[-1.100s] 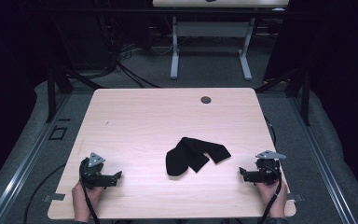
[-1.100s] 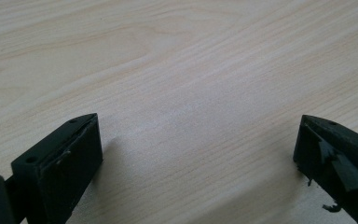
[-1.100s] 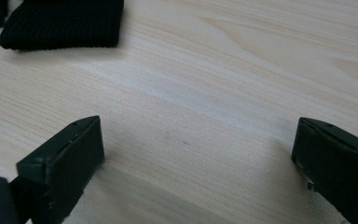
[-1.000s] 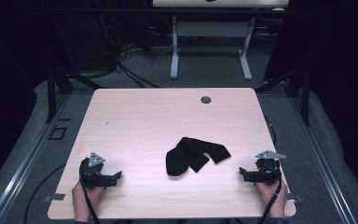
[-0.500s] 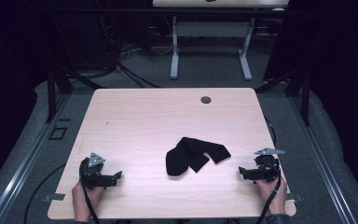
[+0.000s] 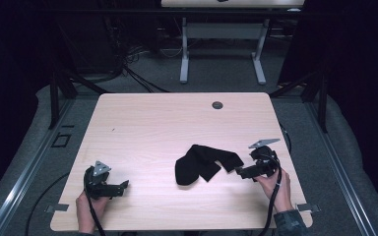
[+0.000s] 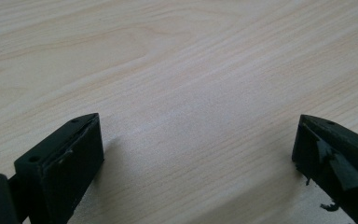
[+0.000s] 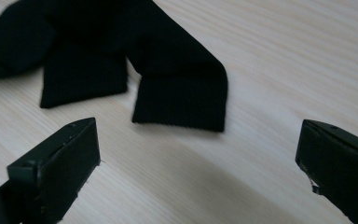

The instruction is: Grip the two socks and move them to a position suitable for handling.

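Note:
A pair of black socks (image 6: 204, 162) lies crumpled on the pale wooden table (image 6: 167, 123), right of the middle near the front. My right gripper (image 6: 237, 170) is open just right of the socks, its jaws pointing at a ribbed cuff (image 8: 182, 100) a short way ahead of them. My left gripper (image 6: 124, 186) sits open at the front left of the table, far from the socks, with bare wood (image 7: 191, 116) between its jaws.
A small dark round grommet (image 6: 217, 104) is set into the table near its far edge. Beyond the table stand a white desk frame (image 6: 221, 44) and cables on grey carpet. Metal rails run along both sides of the table.
My right gripper has moved left and slightly forward, closing in on the socks. The left gripper has stayed put.

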Tool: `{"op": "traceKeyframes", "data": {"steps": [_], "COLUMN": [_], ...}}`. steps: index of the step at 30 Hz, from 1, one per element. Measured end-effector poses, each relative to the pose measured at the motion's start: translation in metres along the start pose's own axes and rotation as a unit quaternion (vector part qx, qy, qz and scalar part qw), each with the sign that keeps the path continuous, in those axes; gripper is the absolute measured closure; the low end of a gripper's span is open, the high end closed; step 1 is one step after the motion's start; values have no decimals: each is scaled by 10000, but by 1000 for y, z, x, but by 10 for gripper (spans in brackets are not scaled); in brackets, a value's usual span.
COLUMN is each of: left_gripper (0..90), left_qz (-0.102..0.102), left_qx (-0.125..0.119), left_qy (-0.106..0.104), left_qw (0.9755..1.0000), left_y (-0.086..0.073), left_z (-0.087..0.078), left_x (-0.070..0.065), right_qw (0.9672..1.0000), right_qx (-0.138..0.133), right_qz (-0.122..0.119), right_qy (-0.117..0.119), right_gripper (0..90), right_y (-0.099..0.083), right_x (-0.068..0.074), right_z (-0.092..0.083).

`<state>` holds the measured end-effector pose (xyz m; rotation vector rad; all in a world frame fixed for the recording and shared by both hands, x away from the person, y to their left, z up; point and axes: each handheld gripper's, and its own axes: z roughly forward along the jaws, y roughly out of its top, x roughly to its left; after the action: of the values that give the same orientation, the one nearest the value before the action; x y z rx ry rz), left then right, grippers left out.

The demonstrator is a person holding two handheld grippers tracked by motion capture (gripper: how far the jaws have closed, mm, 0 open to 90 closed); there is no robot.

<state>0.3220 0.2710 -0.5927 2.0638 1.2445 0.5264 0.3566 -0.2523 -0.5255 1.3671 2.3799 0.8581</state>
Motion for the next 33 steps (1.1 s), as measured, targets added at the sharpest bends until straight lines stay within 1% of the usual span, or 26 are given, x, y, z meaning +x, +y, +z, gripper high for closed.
{"op": "traceKeyframes", "data": {"steps": [2,3,4,6,7,9,10,12,13,14,16,17,19,21,22,23,24,25,26,27,28,29,30,31,33], "left_gripper": [17,17,17,17,17,17,17,17,18,19,20,20,20,21,21,21,21,21,21,21,21,21,21,21,21], "left_qz": [2,1,0,0,0,1,0,0,7,9,9,8,11,10,10,10,10,10,10,12,11,9,11,11,15], "left_qx": [-2,-1,-3,1,-2,-3,-1,-3,-4,-4,-5,-5,-5,-7,-9,-7,-6,-7,-10,-7,-7,-7,-6,-7,8], "left_qy": [-1,-1,-1,0,-1,-2,1,-1,-3,-6,-8,-8,-9,-9,-13,-10,-11,-11,-14,-10,-11,-11,-11,-11,-36], "left_qw": [10000,10000,10000,10000,10000,10000,10000,10000,10000,10000,10000,10000,10000,10000,10000,10000,10000,10000,10000,10000,10000,10000,10000,10000,10000], "left_y": [0,0,0,0,0,0,0,0,0,0,0,0,0,0,0,0,0,0,0,0,0,0,0,0,0], "left_z": [0,0,0,0,0,0,0,0,0,0,0,0,0,0,0,0,0,0,0,0,0,0,0,0,0], "left_x": [0,0,0,0,0,0,0,0,0,0,0,0,0,0,0,0,0,0,0,0,0,0,0,0,0], "right_qw": [9999,9996,9994,9990,9988,9982,9980,9971,9968,9962,9956,9952,9939,9935,9932,9922,9927,9920,9920,9908,9904,9901,9899,9891,9906], "right_qx": [16,146,128,248,227,298,330,462,477,559,635,647,780,808,844,923,911,972,989,1096,1137,1177,1209,1269,1178], "right_qz": [-100,-164,-183,-271,-287,-272,-306,-307,-341,-358,-374,-363,-439,-494,-479,-545,-512,-587,-576,-614,-577,-581,-558,-560,-499], "right_qy": [112,180,246,264,325,438,443,530,542,563,583,637,647,626,650,640,604,552,533,512,526,492,477,503,479], "right_gripper": [0,0,0,0,0,0,0,0,0,0,0,0,58,121,152,174,222,273,317,380,418,455,479,484,511], "right_y": [10,15,19,28,32,40,43,51,54,58,64,67,72,75,77,78,79,80,80,81,81,81,81,81,80], "right_x": [5,6,7,10,11,13,15,18,19,19,21,22,24,27,28,28,29,29,31,31,32,32,32,31,32], "right_z": [2,3,5,10,12,18,21,27,31,34,39,42,46,51,53,55,57,59,61,63,67,69,71,72,75]}}
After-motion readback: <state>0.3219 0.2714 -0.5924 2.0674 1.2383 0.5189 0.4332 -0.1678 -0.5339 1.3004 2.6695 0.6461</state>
